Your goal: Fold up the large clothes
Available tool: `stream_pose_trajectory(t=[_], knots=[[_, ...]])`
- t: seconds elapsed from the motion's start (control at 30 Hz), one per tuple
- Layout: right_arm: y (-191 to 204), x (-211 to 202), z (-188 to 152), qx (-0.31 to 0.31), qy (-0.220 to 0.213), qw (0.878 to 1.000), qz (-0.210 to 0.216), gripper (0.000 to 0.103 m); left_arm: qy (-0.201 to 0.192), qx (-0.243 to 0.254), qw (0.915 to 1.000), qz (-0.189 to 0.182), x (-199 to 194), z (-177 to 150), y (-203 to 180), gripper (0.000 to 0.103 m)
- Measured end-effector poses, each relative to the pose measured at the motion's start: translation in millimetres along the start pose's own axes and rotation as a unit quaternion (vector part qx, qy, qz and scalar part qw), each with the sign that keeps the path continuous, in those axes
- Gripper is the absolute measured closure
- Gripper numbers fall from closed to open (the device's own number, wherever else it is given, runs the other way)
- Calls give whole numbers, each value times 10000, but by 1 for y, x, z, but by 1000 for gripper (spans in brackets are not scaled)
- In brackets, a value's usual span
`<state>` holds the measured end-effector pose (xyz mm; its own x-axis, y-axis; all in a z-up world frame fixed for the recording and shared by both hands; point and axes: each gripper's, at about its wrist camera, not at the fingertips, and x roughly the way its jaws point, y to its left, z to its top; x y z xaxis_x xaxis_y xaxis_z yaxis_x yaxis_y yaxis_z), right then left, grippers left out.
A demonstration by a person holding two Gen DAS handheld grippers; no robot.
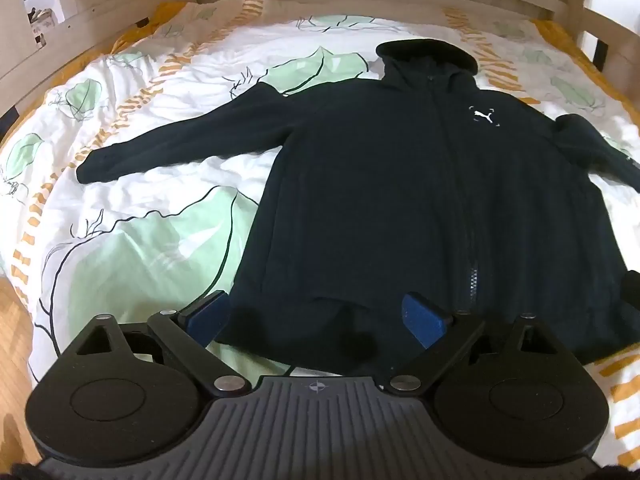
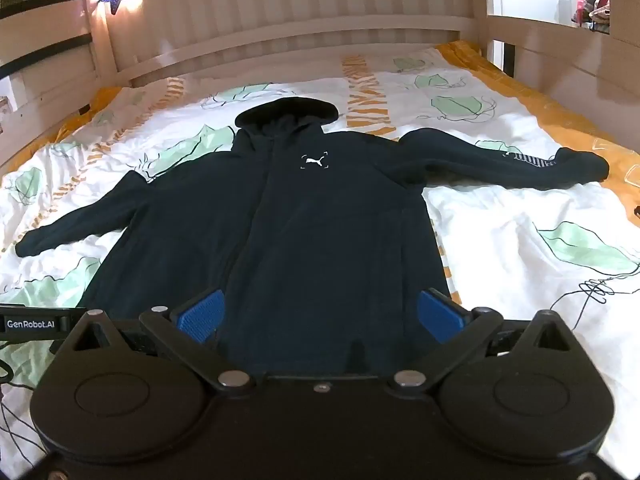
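We see a dark hooded jacket [image 2: 304,216] spread flat, front up, on a bed covered by a white quilt [image 2: 520,240] printed with green leaves. Both sleeves reach outward and the hood points toward the wooden headboard [image 2: 304,32]. Our left gripper [image 1: 316,316] hovers over the hem's left part and our right gripper [image 2: 320,314] over its right part. Both stand spread wide with nothing between their blue pads, holding nothing. We judge folding has not begun. The fabric looks thick and limp: a pinch could catch only the top layer and pull the front open, or snag the quilt beneath. Lifting unevenly could skew the fold.
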<state>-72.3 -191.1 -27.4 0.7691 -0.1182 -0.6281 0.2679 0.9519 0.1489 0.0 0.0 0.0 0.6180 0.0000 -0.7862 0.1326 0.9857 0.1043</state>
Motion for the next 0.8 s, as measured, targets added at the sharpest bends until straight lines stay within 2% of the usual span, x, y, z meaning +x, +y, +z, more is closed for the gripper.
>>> stream_pose_trajectory(t=[0.8], knots=[[3,8,-6,-6,245,9997,-45,1,111,26,9999,-77,12,-11,1,10]])
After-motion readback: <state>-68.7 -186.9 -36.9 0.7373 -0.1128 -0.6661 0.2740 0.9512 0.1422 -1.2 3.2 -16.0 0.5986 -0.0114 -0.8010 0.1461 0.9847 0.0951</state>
